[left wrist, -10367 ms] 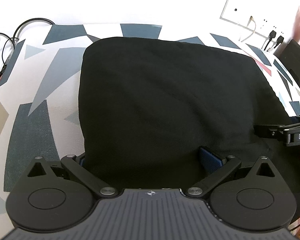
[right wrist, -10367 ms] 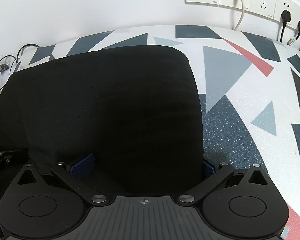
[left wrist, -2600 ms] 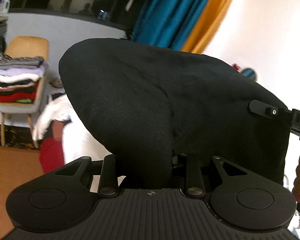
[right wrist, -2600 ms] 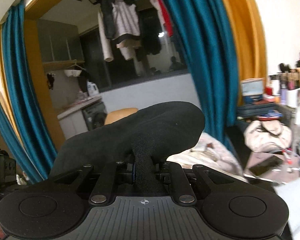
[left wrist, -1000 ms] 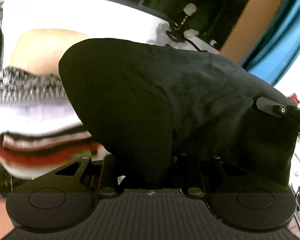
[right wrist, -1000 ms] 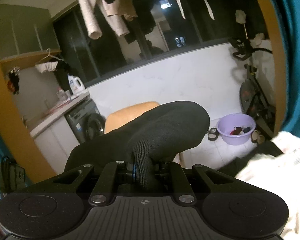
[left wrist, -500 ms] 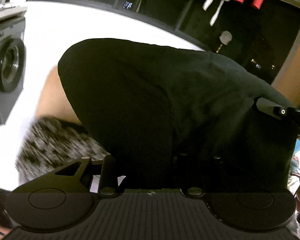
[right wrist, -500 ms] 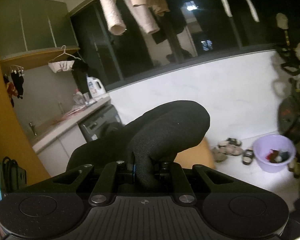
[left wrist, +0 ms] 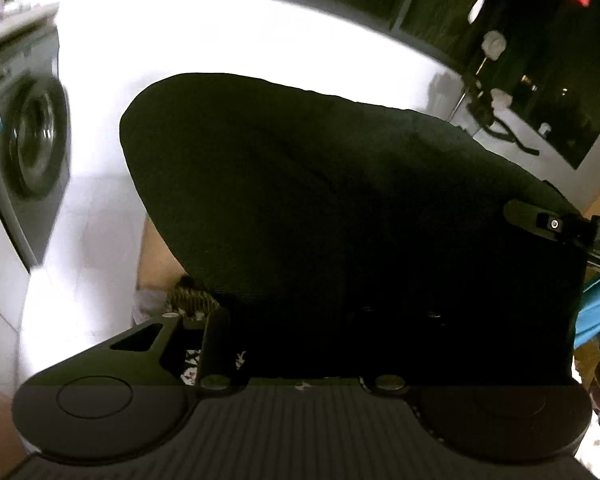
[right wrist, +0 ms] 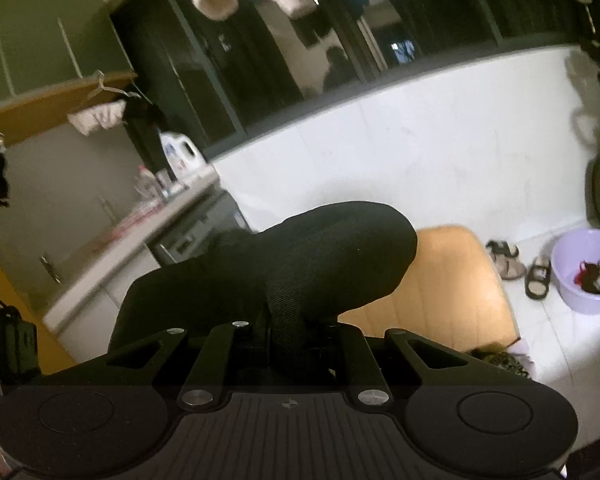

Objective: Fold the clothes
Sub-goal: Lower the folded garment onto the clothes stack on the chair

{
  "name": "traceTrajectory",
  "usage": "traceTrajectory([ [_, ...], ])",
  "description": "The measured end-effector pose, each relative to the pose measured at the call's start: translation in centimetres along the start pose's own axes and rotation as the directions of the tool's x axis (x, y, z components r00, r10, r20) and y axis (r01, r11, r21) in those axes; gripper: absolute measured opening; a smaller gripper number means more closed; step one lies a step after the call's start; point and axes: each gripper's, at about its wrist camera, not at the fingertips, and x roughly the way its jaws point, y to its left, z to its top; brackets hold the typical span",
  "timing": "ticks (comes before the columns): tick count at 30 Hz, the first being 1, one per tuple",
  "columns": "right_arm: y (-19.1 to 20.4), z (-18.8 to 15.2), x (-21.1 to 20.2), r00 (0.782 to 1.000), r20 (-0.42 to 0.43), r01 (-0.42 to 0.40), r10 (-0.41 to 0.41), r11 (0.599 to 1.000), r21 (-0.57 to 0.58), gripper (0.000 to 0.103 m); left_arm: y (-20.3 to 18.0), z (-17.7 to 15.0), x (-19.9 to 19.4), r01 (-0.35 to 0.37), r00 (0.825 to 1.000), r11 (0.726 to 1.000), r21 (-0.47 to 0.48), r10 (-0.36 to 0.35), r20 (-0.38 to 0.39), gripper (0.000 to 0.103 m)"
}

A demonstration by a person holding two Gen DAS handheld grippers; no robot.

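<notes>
Fig. Folded black garment [left wrist: 340,208] carried in mid-air between two hand-held grippers, above a tan chair [right wrist: 452,280] beside a washing machine [left wrist: 28,148].

Location: garment hangs clear of any surface. In the right wrist view its rounded fold bulges fwd over the chair back; a patterned knit item [right wrist: 496,360] lies on the seat below, apparently part of a pile.

Grippers: right gripper [right wrist: 286,332] is clamped on a pinched ridge of the black cloth, jaws nearly together. Left gripper [left wrist: 300,344] is buried under fabric; its jaws stand narrow w/ cloth bunched between, so it reads as gripping the same garment, though the pads themselves are hidden.

Orientation: long axis runs side to side, gripper to gripper. Folded edge points away from the person, toward the white wall [right wrist: 420,140]; gripped edges lie nearest the cameras.

Risks (judged):
- Each hold is a small pinch. A quick swing could slip one side, and the fold would fall open.
- Garment blocks most of the left wrist view, so the landing spot is poorly seen. It may land off-centre.
- Uneven lowering could skew the bundle, or topple whatever is stacked below.
</notes>
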Motion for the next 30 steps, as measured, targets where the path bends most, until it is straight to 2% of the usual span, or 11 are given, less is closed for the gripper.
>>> traceTrajectory([
  [7,-4.6,-0.4,7.8,0.991,-0.121,0.051,-0.051,0.999,-0.003,0.011,0.8,1.9,9.2,-0.028,0.990,0.999,0.020,0.031,-0.135,0.030],
  [11,-8.3,-1.5,13.5,0.972,-0.216,0.087,-0.095,0.995,-0.044,0.011,2.3,1.5,15.6,-0.061,0.967,0.998,0.031,0.067,-0.246,0.033],
  [14,-10.2,-4.2,18.5,0.934,-0.297,0.166,-0.200,0.977,-0.134,0.015,2.9,-0.3,20.5,-0.111,0.933,0.993,0.042,0.119,-0.339,0.043],
  [16,-11.4,-6.3,21.8,0.894,-0.348,0.224,-0.282,0.954,-0.198,0.028,3.0,-1.4,22.8,-0.167,0.905,0.982,0.088,0.188,-0.382,0.064],
  [17,-12.1,-7.5,23.0,0.861,-0.387,0.262,-0.329,0.940,-0.217,0.040,3.1,-1.8,23.6,-0.192,0.891,0.974,0.119,0.224,-0.396,0.072],
  [18,-12.8,-8.3,23.6,0.838,-0.415,0.289,-0.355,0.933,-0.214,0.045,3.2,-1.8,23.5,-0.188,0.891,0.975,0.122,0.221,-0.397,0.072],
  [20,-13.6,-8.7,23.2,0.839,-0.424,0.300,-0.341,0.940,-0.162,0.052,3.7,-1.3,22.8,-0.171,0.892,0.977,0.126,0.208,-0.401,0.069],
  [21,-13.8,-8.3,22.3,0.842,-0.423,0.308,-0.335,0.942,-0.133,0.060,4.0,-1.0,22.1,-0.165,0.894,0.978,0.127,0.203,-0.400,0.065],
  [25,-13.5,-6.8,18.5,0.864,-0.401,0.310,-0.303,0.949,-0.049,0.061,5.9,1.0,17.5,-0.169,0.921,0.980,0.104,0.195,-0.336,0.065],
  [28,-12.3,-6.2,16.2,0.878,-0.367,0.294,-0.307,0.951,-0.092,0.066,5.9,1.4,14.1,-0.167,0.948,0.983,0.076,0.181,-0.261,0.065],
  [30,-11.3,-6.3,15.7,0.877,-0.360,0.285,-0.317,0.948,-0.140,0.076,4.8,1.1,12.9,-0.115,0.963,0.990,0.079,0.131,-0.234,0.065],
])
